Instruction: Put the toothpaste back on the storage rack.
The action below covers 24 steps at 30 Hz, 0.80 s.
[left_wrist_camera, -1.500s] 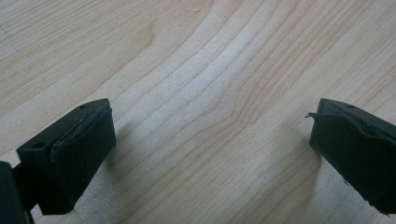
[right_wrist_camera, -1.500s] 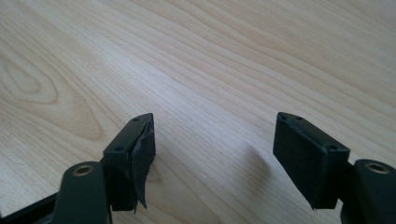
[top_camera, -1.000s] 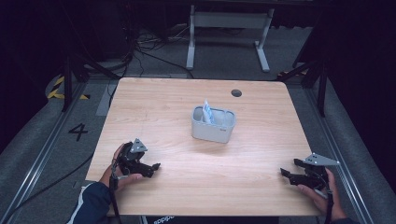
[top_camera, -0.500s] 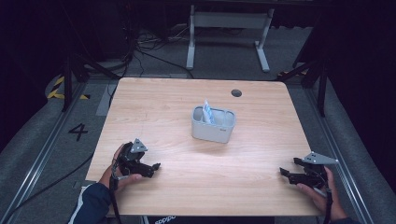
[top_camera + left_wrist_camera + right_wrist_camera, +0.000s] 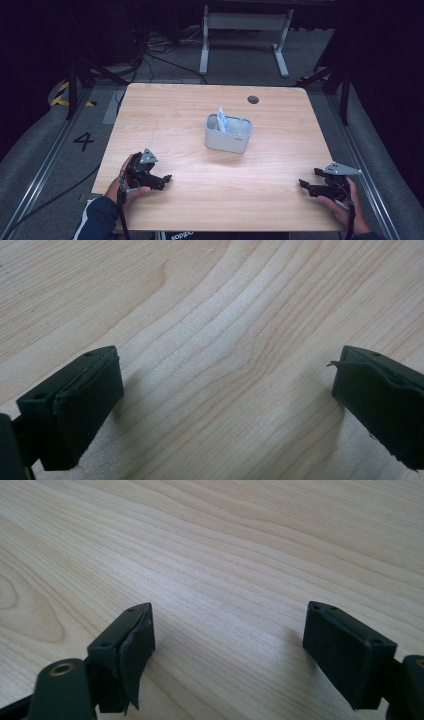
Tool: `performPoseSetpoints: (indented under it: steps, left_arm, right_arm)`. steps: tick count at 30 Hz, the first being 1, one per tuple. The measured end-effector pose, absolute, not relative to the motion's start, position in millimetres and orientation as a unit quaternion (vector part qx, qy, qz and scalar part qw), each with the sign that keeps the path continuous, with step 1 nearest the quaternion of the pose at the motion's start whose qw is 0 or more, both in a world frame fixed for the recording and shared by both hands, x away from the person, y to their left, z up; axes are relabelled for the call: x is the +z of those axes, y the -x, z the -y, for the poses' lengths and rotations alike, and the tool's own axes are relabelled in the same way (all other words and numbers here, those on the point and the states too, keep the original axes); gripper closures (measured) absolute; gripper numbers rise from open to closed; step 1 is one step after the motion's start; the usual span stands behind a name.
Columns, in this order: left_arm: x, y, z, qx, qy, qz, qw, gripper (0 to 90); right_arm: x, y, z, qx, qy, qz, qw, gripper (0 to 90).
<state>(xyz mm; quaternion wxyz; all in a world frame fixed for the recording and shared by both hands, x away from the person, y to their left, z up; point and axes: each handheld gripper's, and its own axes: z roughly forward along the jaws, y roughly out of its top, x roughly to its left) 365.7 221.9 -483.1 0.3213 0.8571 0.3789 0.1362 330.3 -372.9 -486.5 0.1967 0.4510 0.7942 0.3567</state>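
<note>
A grey two-compartment holder (image 5: 228,133) stands upright near the middle of the wooden table (image 5: 170,115), with a white and blue tube (image 5: 221,120) sticking up out of its left compartment. My left gripper (image 5: 164,181) rests low over the table's near left part, held by a hand, jaws pointing right. In the left gripper view the left gripper (image 5: 227,390) is open, bare wood between its jaws. My right gripper (image 5: 305,186) sits at the near right, jaws pointing left. The right gripper (image 5: 227,645) is open over bare wood too.
A dark round grommet (image 5: 253,99) is set in the table's far right part. Beyond the far edge stands a white metal frame (image 5: 242,30) on a dark floor with cables. Rails run along both sides of the table.
</note>
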Motion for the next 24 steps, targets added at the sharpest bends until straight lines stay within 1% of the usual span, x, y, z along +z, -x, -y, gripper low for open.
performPoseSetpoints:
  steps: [24]
  left_arm:
    - [-483.2, -362.1, -221.1, 0.143, -0.849, -0.396, 0.319, 0.5]
  right_arm:
    - [-486.6, -334.3, 373.1, 0.357, -0.446, -0.797, 0.196, 20.8]
